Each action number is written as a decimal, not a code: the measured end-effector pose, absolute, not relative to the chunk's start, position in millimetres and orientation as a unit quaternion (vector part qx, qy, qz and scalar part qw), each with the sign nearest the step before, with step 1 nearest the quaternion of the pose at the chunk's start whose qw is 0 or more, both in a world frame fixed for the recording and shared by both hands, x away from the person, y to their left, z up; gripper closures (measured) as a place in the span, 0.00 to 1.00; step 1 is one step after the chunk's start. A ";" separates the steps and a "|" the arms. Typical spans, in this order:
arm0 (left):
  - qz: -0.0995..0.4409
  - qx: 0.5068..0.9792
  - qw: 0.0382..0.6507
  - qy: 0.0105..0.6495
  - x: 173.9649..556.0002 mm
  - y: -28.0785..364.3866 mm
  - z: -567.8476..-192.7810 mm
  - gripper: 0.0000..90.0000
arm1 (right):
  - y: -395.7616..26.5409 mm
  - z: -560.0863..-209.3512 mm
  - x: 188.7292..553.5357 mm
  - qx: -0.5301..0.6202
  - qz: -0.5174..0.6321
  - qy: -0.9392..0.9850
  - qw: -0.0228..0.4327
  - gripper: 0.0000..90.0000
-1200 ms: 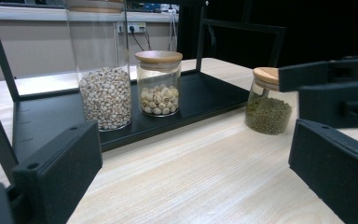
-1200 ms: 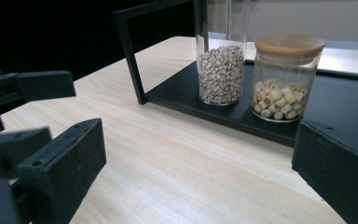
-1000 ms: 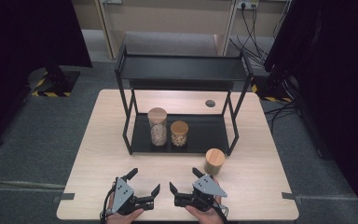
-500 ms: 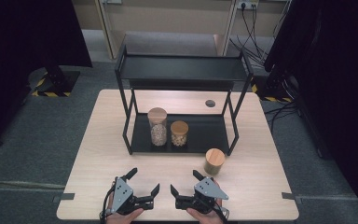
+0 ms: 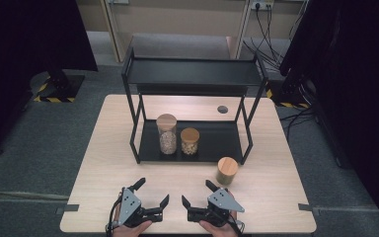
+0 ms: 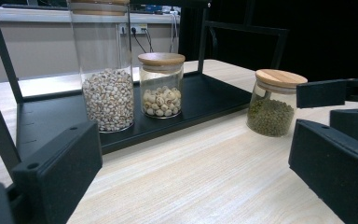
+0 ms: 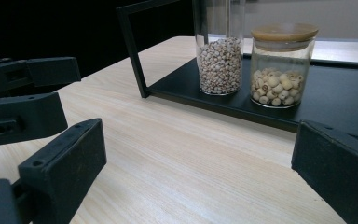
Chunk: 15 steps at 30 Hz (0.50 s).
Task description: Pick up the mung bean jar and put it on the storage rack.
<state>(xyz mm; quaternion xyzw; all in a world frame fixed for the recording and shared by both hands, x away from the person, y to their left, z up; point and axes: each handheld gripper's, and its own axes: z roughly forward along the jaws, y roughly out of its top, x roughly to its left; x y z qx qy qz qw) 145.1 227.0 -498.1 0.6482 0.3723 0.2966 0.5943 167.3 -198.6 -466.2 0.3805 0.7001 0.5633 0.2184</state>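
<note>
On the wooden desk (image 5: 128, 128), near its front edge, we hold the left gripper (image 5: 151, 193) and right gripper (image 5: 197, 194) spread wide and empty, the green-bean jar (image 5: 226, 171) just beyond, toward the right edge.

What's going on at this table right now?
A person holds the left gripper and the right gripper near the table's front edge, both open, holding nothing. Two jars, a tall jar and a short jar, stand on the black shelf. A green-bean jar stands on the table beside it, nearest the right gripper.
</note>
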 end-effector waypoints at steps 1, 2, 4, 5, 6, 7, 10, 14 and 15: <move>0.297 0.648 0.595 0.372 145.0 226.9 -498.1 0.02 | -199.6 -466.2 166.4 0.381 0.564 0.699 0.219 0.04; 0.297 0.648 0.596 0.371 144.7 226.9 -498.0 0.02 | -200.8 -466.1 165.4 0.382 0.565 0.698 0.219 0.04; 0.297 0.648 0.596 0.371 144.0 226.9 -498.2 0.02 | -203.0 -465.9 163.1 0.384 0.565 0.696 0.222 0.04; 0.296 0.649 0.595 0.371 143.8 227.0 -498.1 0.02 | -203.9 -466.0 161.8 0.384 0.565 0.695 0.224 0.04; 0.297 0.648 0.596 0.370 143.6 226.9 -498.2 0.02 | -204.7 -466.1 160.5 0.383 0.564 0.695 0.226 0.04; 0.296 0.648 0.596 0.370 143.4 226.7 -498.2 0.02 | -205.2 -466.2 159.3 0.381 0.564 0.696 0.229 0.04; 0.297 0.648 0.596 0.369 143.2 227.0 -498.1 0.02 | -206.8 -465.7 156.4 0.380 0.562 0.697 0.231 0.04; 0.296 0.648 0.596 0.371 144.2 227.2 -498.2 0.02 | -210.8 -465.8 152.9 0.379 0.565 0.693 0.238 0.04; 0.296 0.649 0.595 0.370 144.2 227.1 -498.2 0.02 | -212.1 -465.8 151.5 0.379 0.565 0.692 0.241 0.04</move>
